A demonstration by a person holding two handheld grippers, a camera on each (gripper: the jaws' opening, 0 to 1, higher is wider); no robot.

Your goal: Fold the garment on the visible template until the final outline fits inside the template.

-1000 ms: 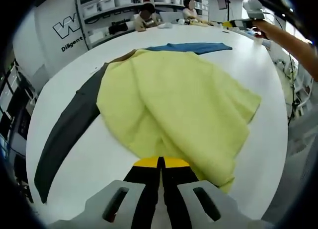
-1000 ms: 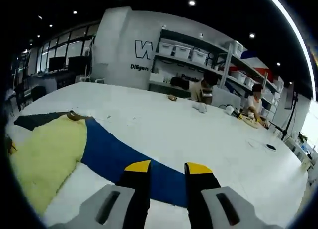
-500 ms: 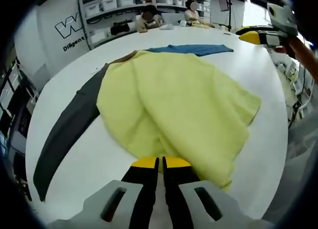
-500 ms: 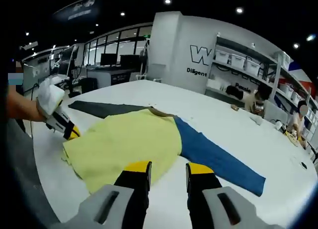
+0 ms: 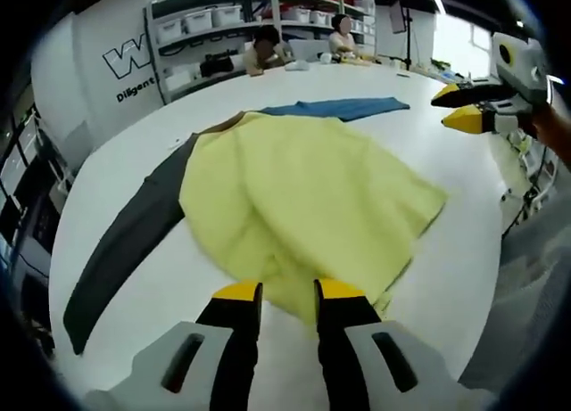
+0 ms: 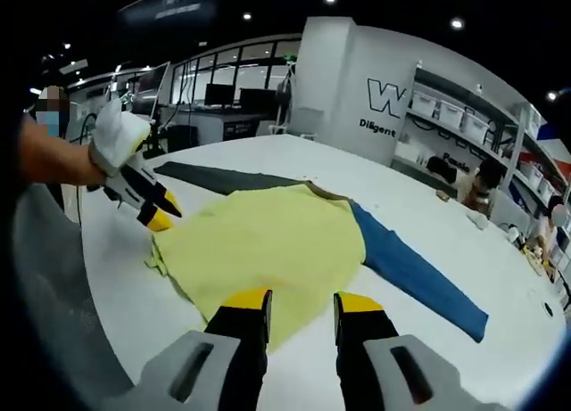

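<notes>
Garment folding on a large white round table (image 5: pixel 134 143): a pale yellow cloth garment (image 5: pixel 303 197) lies spread mid-table, covering the middle of a long flat template whose dark grey strip (image 5: pixel 125 242) runs out to the left and blue strip (image 5: pixel 343 108) to the far side. Left gripper (image 5: pixel 277 291), jaws parted and holding nothing, sits at the garment's near edge. Right gripper (image 6: pixel 302 298), jaws likewise apart and empty, hovers at the opposite hem. Two seated people (image 5: pixel 268 45) work at the far end, before white shelving with storage bins (image 5: pixel 205 19).

Lab — bin-lined shelves (image 5: pixel 223 14), logo wall (image 6: pixel 393 99).
</notes>
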